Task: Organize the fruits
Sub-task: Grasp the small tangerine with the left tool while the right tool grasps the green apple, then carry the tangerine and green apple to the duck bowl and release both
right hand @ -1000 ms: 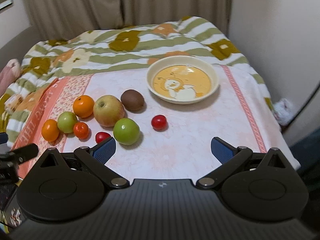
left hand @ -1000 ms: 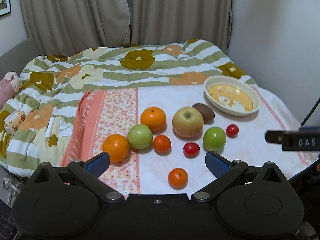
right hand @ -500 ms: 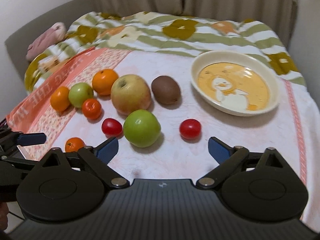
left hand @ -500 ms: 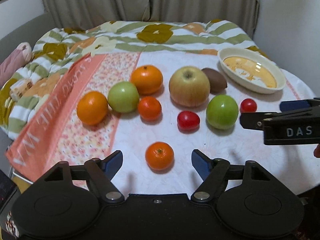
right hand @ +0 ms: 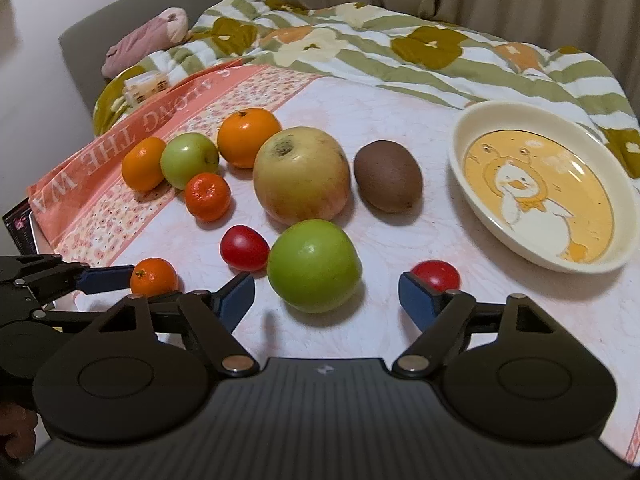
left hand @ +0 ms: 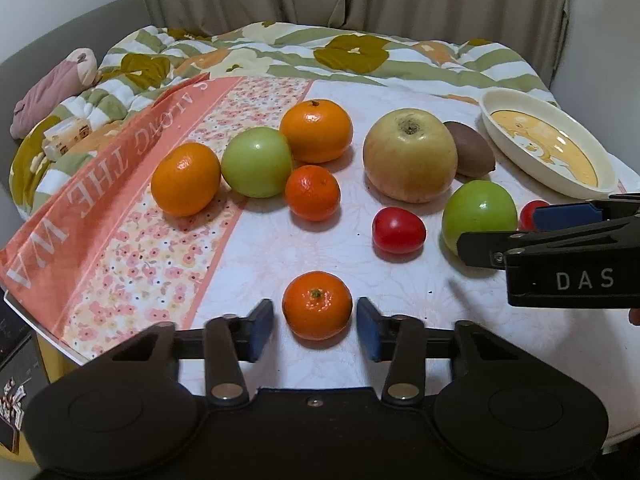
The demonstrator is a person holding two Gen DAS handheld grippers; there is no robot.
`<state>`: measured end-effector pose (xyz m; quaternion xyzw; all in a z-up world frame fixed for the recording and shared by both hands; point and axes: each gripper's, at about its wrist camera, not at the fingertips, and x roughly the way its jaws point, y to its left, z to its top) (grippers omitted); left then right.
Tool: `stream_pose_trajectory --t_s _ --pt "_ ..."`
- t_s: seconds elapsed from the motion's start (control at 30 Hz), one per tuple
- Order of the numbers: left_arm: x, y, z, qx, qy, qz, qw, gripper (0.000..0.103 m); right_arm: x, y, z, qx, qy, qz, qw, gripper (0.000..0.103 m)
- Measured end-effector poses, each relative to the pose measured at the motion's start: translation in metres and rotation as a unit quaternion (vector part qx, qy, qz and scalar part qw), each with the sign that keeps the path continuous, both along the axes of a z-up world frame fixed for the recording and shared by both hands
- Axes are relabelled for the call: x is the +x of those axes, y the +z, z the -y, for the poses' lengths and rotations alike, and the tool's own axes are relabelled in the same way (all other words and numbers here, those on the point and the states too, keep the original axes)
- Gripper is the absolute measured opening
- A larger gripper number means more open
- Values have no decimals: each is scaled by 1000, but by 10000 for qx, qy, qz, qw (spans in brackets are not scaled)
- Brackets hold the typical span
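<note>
Fruits lie on a white cloth. My left gripper (left hand: pixel 316 326) is open, its blue pads on either side of a small mandarin (left hand: pixel 317 310) without touching it. My right gripper (right hand: pixel 326 298) is open around a green apple (right hand: pixel 314 265), with a gap on each side. A red tomato (right hand: pixel 436 274) sits just behind its right pad. Farther back lie a big yellow apple (right hand: pixel 302 175), a kiwi (right hand: pixel 388 176), another tomato (right hand: pixel 244 247), three more oranges and a second green apple (left hand: pixel 257 161). A cream bowl (right hand: pixel 460 148) with a duck picture stands at the right.
A floral and striped quilt (left hand: pixel 360 50) covers the back of the surface. An orange banner cloth (left hand: pixel 100 208) hangs over the left edge. A pink plush (left hand: pixel 52 92) and a small carton (left hand: pixel 66 136) lie at far left. Curtains hang behind.
Both grippers moved forward and down toward the fruit. The left one narrowed its jaws around the small mandarin. The right one came up around the green apple.
</note>
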<state>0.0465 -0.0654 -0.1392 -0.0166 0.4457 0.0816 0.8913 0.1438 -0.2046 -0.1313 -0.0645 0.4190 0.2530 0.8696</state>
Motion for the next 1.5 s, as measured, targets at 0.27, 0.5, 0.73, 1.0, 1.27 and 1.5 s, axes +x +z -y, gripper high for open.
stream_pose_trajectory --t_s 0.27,0.5,0.73,1.0,1.27,1.5 --pt "1 -1 1 -67 145 33 9999 42 10 -7 -6 31 210 -49 9998 83" --pt "1 -1 0 -87 180 43 9998 41 15 -10 -10 34 323 -61 9995 74" --pt "-1 2 0 -56 121 54 9999 41 14 -10 -13 -26 343 -28 9994 71" --pt "-7 17 -8 -20 -60 202 9998 41 5 0 -12 -3 72 -34 10000 71" --pt "-5 57 -21 45 -594 488 9970 41 -13 37 -13 67 -494 122 9987 71" --pt "13 97 -28 39 -1390 715 9877 41 -23 80 -7 224 -1338 317 9902 71"
